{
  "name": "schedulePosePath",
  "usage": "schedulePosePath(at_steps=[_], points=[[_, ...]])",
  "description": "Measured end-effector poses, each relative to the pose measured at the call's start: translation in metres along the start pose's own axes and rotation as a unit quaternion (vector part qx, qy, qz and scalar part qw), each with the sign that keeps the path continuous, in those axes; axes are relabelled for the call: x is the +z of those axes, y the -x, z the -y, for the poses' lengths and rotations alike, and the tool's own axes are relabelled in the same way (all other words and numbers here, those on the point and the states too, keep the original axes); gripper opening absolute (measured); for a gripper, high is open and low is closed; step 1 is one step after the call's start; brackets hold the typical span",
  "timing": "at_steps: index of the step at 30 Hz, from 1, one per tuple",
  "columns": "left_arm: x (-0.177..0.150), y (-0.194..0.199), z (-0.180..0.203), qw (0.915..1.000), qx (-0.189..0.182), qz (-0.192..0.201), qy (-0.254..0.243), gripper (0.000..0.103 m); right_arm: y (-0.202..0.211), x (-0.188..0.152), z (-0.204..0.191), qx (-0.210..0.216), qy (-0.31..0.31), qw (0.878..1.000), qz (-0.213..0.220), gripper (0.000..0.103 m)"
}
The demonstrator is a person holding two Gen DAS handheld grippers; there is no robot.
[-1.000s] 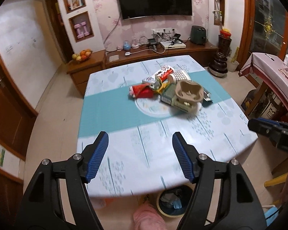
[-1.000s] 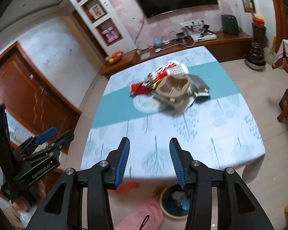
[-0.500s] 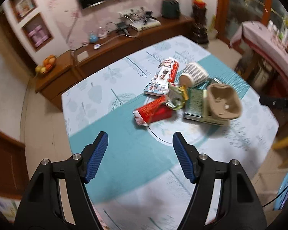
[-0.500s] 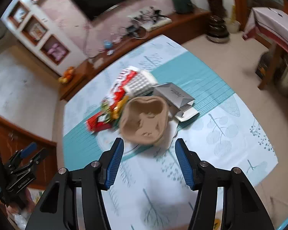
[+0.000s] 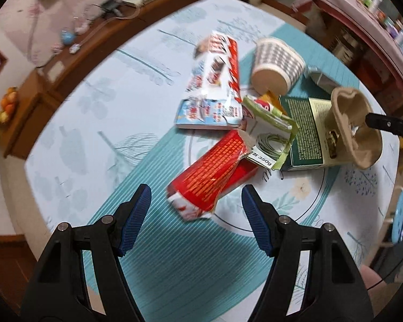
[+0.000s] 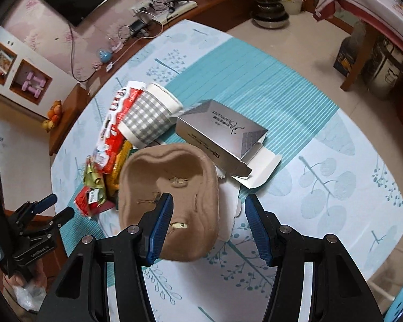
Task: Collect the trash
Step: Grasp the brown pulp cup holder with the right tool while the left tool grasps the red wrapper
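A: In the left wrist view, what was there?

B: The left tool (image 5: 193, 204) hung wide open and empty over the table (image 5: 75, 145), its blue pads either side of the torn red wrapper (image 5: 212, 182) but not touching it. The trash lay in one heap: a red-and-white snack box (image 5: 215, 80), a checked paper cup (image 5: 278, 64) on its side, a green carton (image 5: 303, 131) and a brown pulp tray (image 5: 354, 128). The right tool's tip (image 5: 389, 126) reached in at the tray.

A: And the right wrist view?

B: The right tool (image 6: 205, 222) was also open, holding nothing. Its left pad sat over the pulp tray's (image 6: 172, 182) hollow and the other outside the rim; contact I could not tell. A silver box (image 6: 220, 128) lay open behind the tray.

A: How far along was it?

B: Hardly begun, I judged. Every piece was on the table and nothing was lifted.

A: What had changed?

B: A second earlier both tools were back past the table edge, with a bin visible on the floor below. They had since come in over the heap. The pile looked unmoved.
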State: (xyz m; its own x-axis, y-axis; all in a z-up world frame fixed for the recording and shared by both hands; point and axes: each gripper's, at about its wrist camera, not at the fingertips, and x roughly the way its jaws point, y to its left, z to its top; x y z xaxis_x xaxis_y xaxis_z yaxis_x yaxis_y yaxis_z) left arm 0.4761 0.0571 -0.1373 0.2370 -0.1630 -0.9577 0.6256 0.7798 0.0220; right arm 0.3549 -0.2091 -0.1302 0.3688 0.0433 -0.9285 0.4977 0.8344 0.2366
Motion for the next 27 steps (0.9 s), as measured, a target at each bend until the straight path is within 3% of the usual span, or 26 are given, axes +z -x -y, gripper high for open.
schedulePosePath(at_steps=[9,15,19,20,27], points=[[0.02,-0.054,-0.003,0.9978,-0.033,-0.055,-0.015,0.067,-0.022,-0.004,0.005,0.001,-0.026,1.0,-0.011,0.056],[0.023,-0.078,0.002,0.9964,-0.03,-0.076,-0.023,0.067,-0.028,-0.011,0.004,0.011,-0.03,0.999,-0.021,0.033],[0.015,-0.081,0.006,0.9974,-0.009,-0.066,-0.026,0.054,-0.024,-0.02,0.001,0.011,-0.022,1.0,-0.017,0.015],[0.012,-0.08,0.006,0.9977,-0.009,-0.063,-0.021,0.049,-0.023,-0.022,0.001,0.012,-0.022,1.0,-0.015,0.015],[-0.024,-0.069,-0.002,0.998,0.003,-0.057,0.028,0.04,-0.008,-0.039,-0.004,0.023,-0.012,1.0,-0.002,0.012]])
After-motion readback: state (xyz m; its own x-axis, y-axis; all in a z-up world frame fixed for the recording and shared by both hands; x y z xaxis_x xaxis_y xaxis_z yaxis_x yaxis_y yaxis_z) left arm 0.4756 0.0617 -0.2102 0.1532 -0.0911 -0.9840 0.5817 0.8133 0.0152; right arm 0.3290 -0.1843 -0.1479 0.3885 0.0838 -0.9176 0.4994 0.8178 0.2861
